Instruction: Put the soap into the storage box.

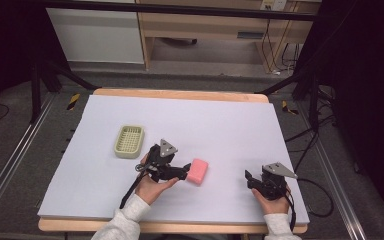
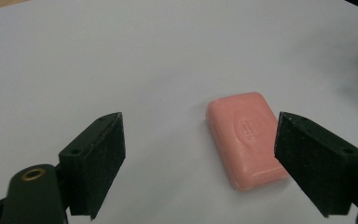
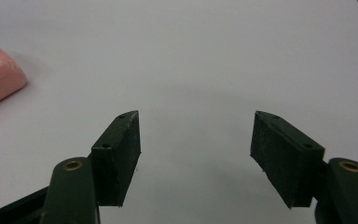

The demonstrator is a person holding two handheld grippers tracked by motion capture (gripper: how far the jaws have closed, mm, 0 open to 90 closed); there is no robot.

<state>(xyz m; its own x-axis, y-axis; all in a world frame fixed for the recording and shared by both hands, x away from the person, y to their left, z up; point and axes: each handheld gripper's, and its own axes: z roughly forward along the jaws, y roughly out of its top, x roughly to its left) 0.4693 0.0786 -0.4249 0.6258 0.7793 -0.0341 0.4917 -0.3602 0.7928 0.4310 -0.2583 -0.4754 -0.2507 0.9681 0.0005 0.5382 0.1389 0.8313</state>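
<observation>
Pink soap bar [image 1: 198, 171] is lying flat on the white tabletop [image 1: 230, 125], right in front of the left claw [image 1: 184, 172], whose jaws are spread wide with nothing between them yet. The right claw [image 1: 249, 179] sits off to the side, also open and empty, and a green soap dish [image 1: 129, 141] is further back on the left.

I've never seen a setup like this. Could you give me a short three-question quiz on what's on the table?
1. True or false: the left gripper is clamped on the pink soap bar.
2. What colour is the slatted soap dish?
3. Is anything between the right gripper jaws: A soap, B dish, C nothing?

Key: 1 false, its jaws stand open with the soap lying ahead; 2 pale green; 3 C.
</observation>
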